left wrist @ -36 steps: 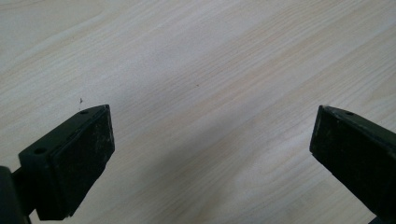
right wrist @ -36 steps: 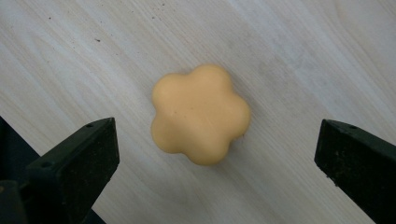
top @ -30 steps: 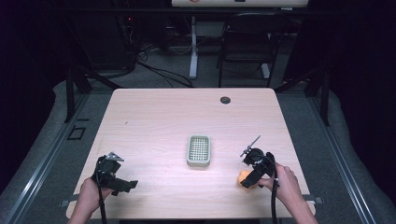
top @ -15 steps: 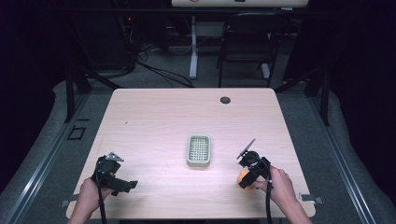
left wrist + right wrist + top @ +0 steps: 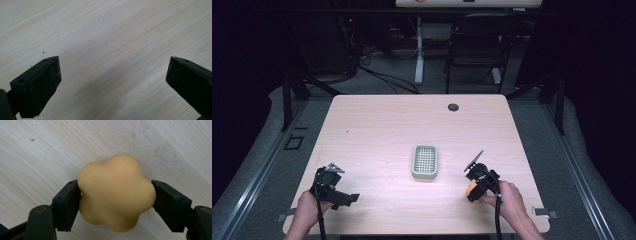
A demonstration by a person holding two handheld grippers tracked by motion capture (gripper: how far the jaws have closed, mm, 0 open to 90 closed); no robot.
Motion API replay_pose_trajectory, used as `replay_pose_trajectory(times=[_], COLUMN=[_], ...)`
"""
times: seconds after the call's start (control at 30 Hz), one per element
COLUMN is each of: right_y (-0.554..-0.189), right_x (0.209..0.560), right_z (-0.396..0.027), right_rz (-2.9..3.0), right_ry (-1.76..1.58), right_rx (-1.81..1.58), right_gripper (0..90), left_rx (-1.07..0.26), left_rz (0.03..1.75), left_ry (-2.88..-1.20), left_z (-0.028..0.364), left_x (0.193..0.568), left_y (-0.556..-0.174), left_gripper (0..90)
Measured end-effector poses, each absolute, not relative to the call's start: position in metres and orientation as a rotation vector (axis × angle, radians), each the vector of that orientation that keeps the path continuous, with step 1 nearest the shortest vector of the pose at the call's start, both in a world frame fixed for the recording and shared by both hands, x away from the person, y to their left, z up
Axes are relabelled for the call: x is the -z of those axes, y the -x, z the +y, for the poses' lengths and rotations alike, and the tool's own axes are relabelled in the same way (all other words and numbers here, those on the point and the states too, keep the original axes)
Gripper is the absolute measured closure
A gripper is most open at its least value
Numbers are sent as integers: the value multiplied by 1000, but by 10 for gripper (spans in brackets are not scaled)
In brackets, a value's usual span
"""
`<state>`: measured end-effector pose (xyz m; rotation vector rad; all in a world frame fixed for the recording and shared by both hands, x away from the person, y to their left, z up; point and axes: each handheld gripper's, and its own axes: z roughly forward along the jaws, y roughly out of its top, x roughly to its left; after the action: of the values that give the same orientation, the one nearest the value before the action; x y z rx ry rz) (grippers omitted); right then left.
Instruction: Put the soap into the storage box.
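Observation:
A flower-shaped orange soap [image 5: 116, 192] sits between the two black jaws of my right gripper [image 5: 116, 195], both pads pressed against its sides. From the high view the same soap [image 5: 471, 189] shows as an orange spot under my right gripper [image 5: 475, 187] near the table's front right. A pale green soap dish [image 5: 425, 161] with a slotted top rests at the table's middle, left of that gripper. My left gripper [image 5: 343, 198] is at the front left, open; in the left gripper view its pads [image 5: 45, 82] stand wide apart over bare wood.
The light wood table [image 5: 387, 125] has a round cable hole [image 5: 453, 107] near its far edge. Beyond the table are a dark chair [image 5: 474, 47], cables on the floor and a white desk leg.
My right gripper with the orange soap has shifted slightly toward the front edge and left. The left gripper has stayed in place.

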<state>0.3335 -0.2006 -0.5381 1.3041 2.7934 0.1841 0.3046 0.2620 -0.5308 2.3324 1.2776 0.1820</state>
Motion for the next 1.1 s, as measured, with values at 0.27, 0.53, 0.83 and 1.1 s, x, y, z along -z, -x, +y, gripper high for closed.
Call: replay_pose_trajectory(times=[0.27, 0.53, 0.83, 1.1], right_y=[-333, -331, -332, -331], right_x=[534, 528, 519, 515], right_z=[-203, -204, -209, -212], right_rz=[2788, 2766, 2775, 2742], right_ry=[-1312, -1318, -1282, -1304], right_rx=[-246, -291, -283, -327], right_gripper=[263, 263, 263, 263], left_rx=[-184, -191, -190, -188], left_rz=[1283, 1282, 1282, 1278], left_ry=[-2328, -2329, -2327, -2334], left_z=[263, 263, 262, 262], left_x=[530, 529, 530, 530], left_y=[-304, -303, -303, -304], left_gripper=[1, 1, 1, 1])
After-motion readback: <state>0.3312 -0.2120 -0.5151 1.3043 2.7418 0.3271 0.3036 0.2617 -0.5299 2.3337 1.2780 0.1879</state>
